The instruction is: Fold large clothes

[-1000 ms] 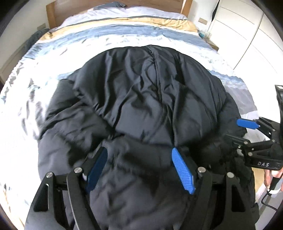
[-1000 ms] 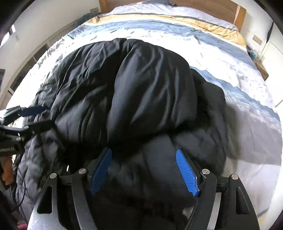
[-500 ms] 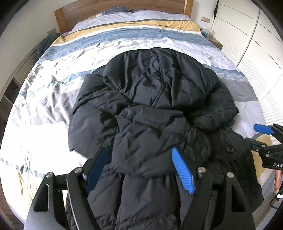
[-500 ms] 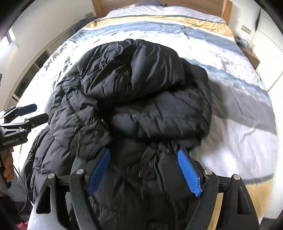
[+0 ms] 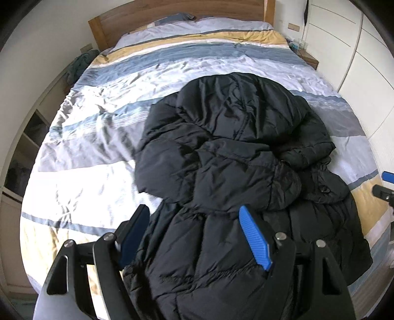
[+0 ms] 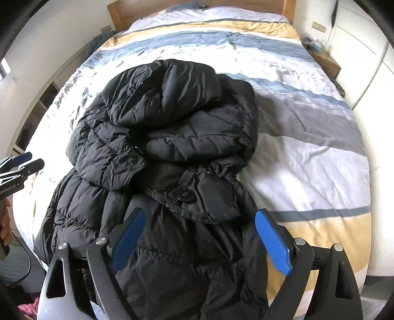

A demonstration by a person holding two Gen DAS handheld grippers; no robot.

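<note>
A large black puffer coat (image 5: 234,152) lies on the striped bed, its upper part bunched and folded over the lower part (image 6: 167,123). A button (image 6: 183,195) shows near the fold. My left gripper (image 5: 193,211) hovers open above the coat's near end, with no cloth pinched between its blue pads. My right gripper (image 6: 200,214) hangs above the coat's near right side; its jaws are opening and the pads touch nothing. Each gripper shows at the edge of the other's view: the right gripper (image 5: 386,184) and the left gripper (image 6: 22,162).
The bed's duvet (image 5: 98,137) has blue, white, grey and yellow stripes. A wooden headboard (image 5: 172,12) stands at the far end. White wardrobe doors (image 5: 364,61) and a nightstand (image 6: 327,62) flank the right side, open shelves (image 5: 29,137) the left. A hand (image 6: 5,221) holds the left gripper's handle.
Both grippers have drawn back and up from the coat, which was bulging close to the cameras and now lies flatter on the bed. The right jaws have widened.
</note>
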